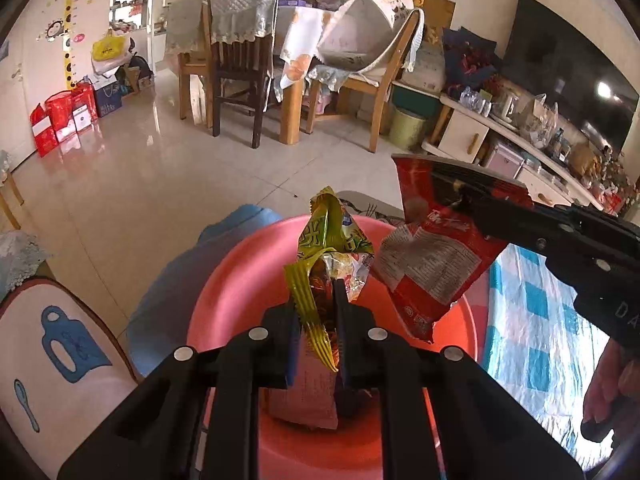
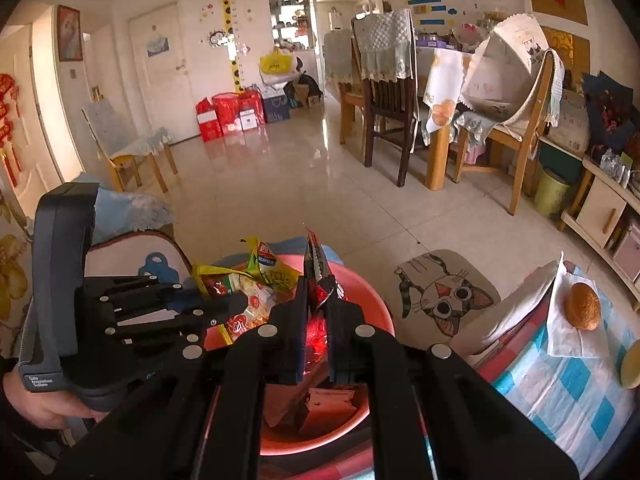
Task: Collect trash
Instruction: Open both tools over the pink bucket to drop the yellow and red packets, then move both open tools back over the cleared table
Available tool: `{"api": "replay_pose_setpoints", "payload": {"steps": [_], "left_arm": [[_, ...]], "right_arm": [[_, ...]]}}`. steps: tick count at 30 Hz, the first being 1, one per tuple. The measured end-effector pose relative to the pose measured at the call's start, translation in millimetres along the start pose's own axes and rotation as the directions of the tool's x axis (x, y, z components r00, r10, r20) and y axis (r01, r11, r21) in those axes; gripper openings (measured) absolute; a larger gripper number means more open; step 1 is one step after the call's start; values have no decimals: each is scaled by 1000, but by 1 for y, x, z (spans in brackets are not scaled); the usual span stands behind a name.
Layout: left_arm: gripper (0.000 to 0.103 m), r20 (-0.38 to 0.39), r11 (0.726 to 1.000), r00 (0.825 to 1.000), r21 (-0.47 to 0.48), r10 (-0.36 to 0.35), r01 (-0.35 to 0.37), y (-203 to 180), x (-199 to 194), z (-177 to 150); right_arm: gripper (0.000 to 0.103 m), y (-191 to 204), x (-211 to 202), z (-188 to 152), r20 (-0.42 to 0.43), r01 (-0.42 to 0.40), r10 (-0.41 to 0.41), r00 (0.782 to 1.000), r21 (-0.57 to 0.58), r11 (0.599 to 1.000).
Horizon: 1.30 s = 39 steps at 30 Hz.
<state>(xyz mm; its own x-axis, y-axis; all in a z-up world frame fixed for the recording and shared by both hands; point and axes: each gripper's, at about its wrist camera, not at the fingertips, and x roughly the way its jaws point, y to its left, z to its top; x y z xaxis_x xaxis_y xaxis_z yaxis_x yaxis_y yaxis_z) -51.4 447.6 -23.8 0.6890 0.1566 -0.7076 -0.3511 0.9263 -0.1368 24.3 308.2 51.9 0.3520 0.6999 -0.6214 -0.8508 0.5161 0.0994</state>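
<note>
A yellow-green snack wrapper (image 1: 332,240) stands up between my left gripper's (image 1: 318,300) jaws, which are shut on it over a pink basin (image 1: 240,280). From the right, my right gripper (image 1: 460,188) reaches in, shut on a red snack bag (image 1: 432,264) hanging above the basin's right side. In the right wrist view, the right gripper (image 2: 318,288) pinches the red bag (image 2: 314,256) edge-on above the basin (image 2: 372,300). The left gripper (image 2: 240,302) with the yellow wrapper (image 2: 264,276) is at its left. Flat packets (image 2: 328,404) lie inside the basin.
A table with a blue checked cloth (image 2: 568,392) is at the right, holding a bun on a napkin (image 2: 582,312). A cat-print stool (image 2: 444,296) stands beyond the basin. A cushioned chair (image 1: 52,340) is at the left. Dining chairs and open tiled floor lie ahead.
</note>
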Motion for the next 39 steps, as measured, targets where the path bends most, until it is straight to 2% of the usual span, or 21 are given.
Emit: {"api": "replay_pose_setpoints", "payload": {"steps": [10, 11, 12, 13, 14, 15, 16, 19, 22, 26, 31, 34, 36, 39], "left_arm": [[18, -36, 1000, 999, 4, -1, 2, -3, 14, -1], [21, -35, 1000, 999, 4, -7, 7, -4, 13, -1], [26, -31, 1000, 1000, 6, -6, 6, -5, 12, -1], [44, -15, 1000, 1000, 10, 3, -2, -7, 8, 0], [66, 5, 1000, 1000, 12, 16, -16, -9, 4, 1], [75, 26, 999, 999, 11, 31, -32, -10, 0, 2], [80, 45, 999, 998, 10, 40, -41, -10, -4, 4], [80, 103, 999, 994, 32, 41, -44, -20, -26, 10], [80, 148, 997, 988, 55, 44, -53, -36, -49, 15], [89, 207, 994, 978, 104, 16, -38, -76, -88, 17], [90, 239, 983, 969, 181, -56, 12, -154, -126, 7], [93, 249, 971, 965, 237, -85, 25, -201, -137, -1], [95, 268, 961, 956, 274, -117, 41, -240, -144, -10], [96, 254, 937, 948, 334, -194, 102, -300, -146, -25]], "right_arm": [[10, -4, 12, -9, -13, 7, -7, 1000, 18, 1000], [11, -4, 10, -8, -4, 4, -4, 1000, 18, 1000], [16, -4, 9, -7, 2, 7, -7, 1000, 20, 1000], [33, -4, 6, -6, 9, 14, -14, 1000, 21, 1000], [43, -5, 3, -5, 17, 16, -16, 1000, 27, 1000], [55, -6, 1, -4, 24, 19, -20, 1000, 31, 999], [56, -7, -4, -4, 30, 25, -26, 999, 34, 999], [56, -11, -20, -7, 48, 26, -28, 998, 47, 999], [59, -17, -53, -16, 84, 43, -49, 995, 62, 997], [67, -36, -122, -40, 136, 106, -120, 983, 105, 989], [82, -75, -222, -84, 177, 238, -273, 946, 196, 951], [90, -101, -281, -122, 182, 328, -376, 909, 244, 912], [95, -117, -319, -154, 180, 405, -462, 869, 278, 871], [98, -143, -362, -198, 152, 493, -563, 812, 337, 802]]}}
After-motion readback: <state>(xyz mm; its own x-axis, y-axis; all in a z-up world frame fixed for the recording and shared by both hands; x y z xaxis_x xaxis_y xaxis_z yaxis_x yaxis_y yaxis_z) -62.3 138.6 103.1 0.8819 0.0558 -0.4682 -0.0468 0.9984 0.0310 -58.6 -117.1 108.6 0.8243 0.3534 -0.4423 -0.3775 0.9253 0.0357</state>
